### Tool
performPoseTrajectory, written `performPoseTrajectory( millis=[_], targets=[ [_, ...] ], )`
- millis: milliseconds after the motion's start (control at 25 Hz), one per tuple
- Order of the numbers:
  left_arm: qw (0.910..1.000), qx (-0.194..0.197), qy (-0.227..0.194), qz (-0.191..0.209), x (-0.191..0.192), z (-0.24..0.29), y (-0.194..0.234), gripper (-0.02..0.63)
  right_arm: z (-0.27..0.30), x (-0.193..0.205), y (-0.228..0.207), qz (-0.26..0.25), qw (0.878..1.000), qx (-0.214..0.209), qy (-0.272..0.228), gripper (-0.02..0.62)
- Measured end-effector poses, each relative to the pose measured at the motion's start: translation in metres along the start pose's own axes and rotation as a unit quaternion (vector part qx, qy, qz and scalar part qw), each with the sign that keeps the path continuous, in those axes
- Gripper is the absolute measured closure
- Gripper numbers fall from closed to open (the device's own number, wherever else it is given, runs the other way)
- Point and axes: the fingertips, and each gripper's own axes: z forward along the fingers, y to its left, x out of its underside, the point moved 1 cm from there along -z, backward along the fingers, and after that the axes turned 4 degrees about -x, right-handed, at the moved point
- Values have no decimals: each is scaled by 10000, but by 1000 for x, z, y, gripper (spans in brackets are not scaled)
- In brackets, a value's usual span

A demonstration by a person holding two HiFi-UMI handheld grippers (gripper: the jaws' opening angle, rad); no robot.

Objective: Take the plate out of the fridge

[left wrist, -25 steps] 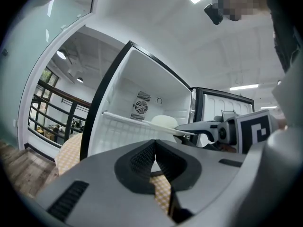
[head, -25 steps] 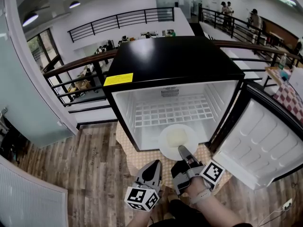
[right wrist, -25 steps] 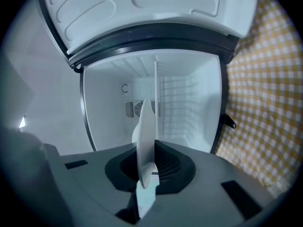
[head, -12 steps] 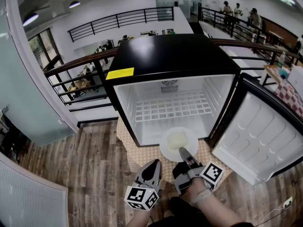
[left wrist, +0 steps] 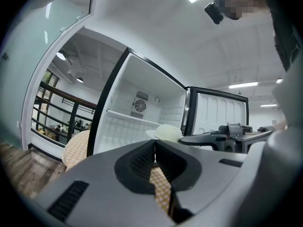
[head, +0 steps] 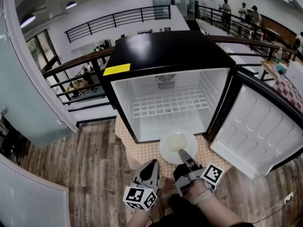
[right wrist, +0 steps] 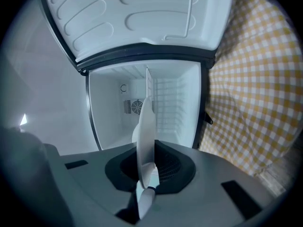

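Just right of plate (head: 166, 151), open fridge door (head: 258, 131).

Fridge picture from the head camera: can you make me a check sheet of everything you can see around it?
Surface: yellow checked cloth under the fridge, on a wood floor.
Job's things: white plate at the open front of the black fridge; fridge door swung wide.
Clutter: nothing seen.
Grippers: right gripper fingers shut on the plate's near rim; left gripper fingers together, holding nothing.
Cables: what looks like one thin cable on the floor at the right.
Surroundings: railing behind the fridge, people far off.
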Motion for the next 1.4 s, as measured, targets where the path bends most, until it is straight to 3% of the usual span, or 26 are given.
performPoseTrajectory(
  millis=[1400],
  targets=[
    [9999,84,-59,43,3,-32,-18,598,-49,15,-2,160,9998,-37,-133,549]
  ],
)
